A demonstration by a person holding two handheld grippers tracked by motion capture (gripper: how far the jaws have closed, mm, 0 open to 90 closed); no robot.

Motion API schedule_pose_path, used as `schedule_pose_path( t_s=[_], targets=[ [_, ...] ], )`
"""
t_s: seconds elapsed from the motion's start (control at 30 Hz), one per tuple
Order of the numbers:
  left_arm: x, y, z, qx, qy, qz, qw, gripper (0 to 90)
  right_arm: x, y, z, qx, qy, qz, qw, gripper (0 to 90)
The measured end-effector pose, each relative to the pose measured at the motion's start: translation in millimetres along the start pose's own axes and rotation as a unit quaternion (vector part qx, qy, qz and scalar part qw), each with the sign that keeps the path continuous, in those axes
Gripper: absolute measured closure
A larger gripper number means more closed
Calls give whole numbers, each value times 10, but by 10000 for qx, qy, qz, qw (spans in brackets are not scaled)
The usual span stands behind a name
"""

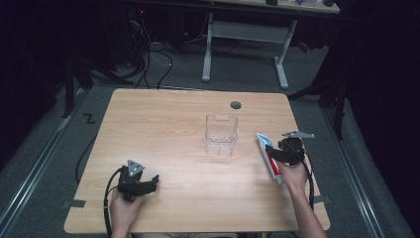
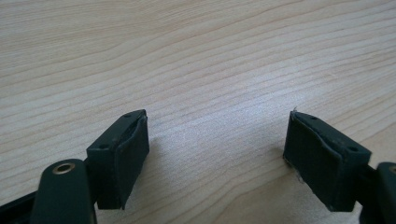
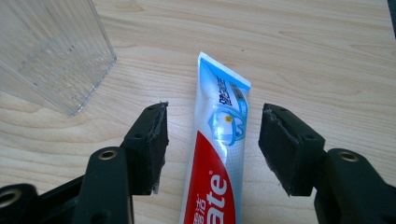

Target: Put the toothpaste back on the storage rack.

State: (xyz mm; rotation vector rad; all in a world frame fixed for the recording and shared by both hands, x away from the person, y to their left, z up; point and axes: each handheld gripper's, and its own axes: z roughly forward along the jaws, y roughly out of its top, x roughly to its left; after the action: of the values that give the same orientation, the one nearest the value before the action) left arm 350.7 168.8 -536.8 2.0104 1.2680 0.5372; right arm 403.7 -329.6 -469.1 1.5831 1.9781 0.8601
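the left hand-held gripper (image 1: 148,184) rests low at the near left of the table (image 1: 168,119), jaws spread wide over bare wood with nothing between them. at the near right, the right hand-held gripper (image 3: 212,149) stands wide open astride the toothpaste tube (image 3: 219,154), which lies flat on the table with its crimped end pointing away; the pads are clear of it on both sides. to grasp well, judging from this, lower the jaws evenly, centre them on the tube's width and close gently. the clear plastic container (image 1: 221,134) stands upright mid-table, near the tube. the surface is pale wood grain; beyond it lie grey floor, cables and a white desk frame (image 1: 245,44) in a dark room.
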Motion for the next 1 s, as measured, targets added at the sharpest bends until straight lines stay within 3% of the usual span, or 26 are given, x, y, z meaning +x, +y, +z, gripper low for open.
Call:
schedule_pose_path(
  t_s=[0.17, 0.33, 0.63, 1.0],
  targets=[
    [1, 0, 0, -2, -4, 0, 10000, 224, 2, 53, 68, 115, -11, -31, 9999, 415],
    [1, 0, 1, -3, -5, -3, 10000, 224, -18, 72, 209, 441, -80, -56, 9990, 413],
    [1, 0, 0, -2, -5, -1, 10000, 224, -23, 140, 337, 659, -114, -73, 9977, 419],
    [1, 0, 0, -2, -5, -1, 10000, 224, -51, 96, 518, 1087, -127, 20, 9940, 425]
  ],
)
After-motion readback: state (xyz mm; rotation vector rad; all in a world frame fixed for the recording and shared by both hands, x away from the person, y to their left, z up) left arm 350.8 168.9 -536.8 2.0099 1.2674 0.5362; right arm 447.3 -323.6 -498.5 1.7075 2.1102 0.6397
